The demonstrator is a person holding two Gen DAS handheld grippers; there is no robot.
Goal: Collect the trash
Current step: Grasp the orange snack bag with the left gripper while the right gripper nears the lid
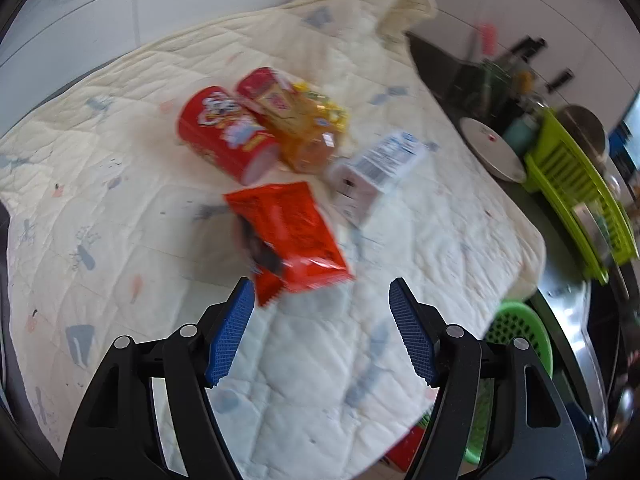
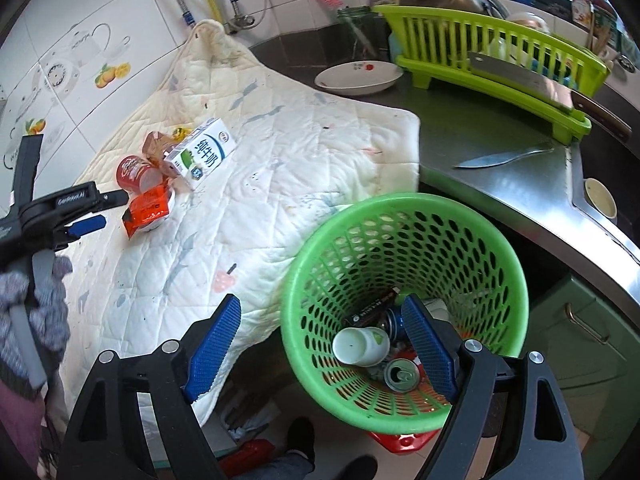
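Observation:
An orange snack packet (image 1: 288, 236) lies on the cream quilt (image 1: 120, 208), just ahead of my left gripper (image 1: 320, 286), which is open and holds nothing. Behind the packet lie a red snack tube (image 1: 224, 136), a yellow-orange wrapper (image 1: 308, 136) and a white milk carton (image 1: 376, 168). In the right wrist view the same pile shows at left: the packet (image 2: 146, 210), the carton (image 2: 202, 152) and the left gripper (image 2: 114, 208) beside them. My right gripper (image 2: 320, 300) is open and empty over the near rim of the green basket (image 2: 400, 204), which holds a white cup (image 2: 360, 346) and a can (image 2: 402, 374).
On the steel counter behind the basket are a lime dish rack (image 2: 480, 40) with a cleaver (image 2: 520, 76) leaning on it, a loose knife (image 2: 496, 158) and a white dish (image 2: 360, 74). The basket stands on something red on the floor. A person's shoes (image 2: 300, 440) show below.

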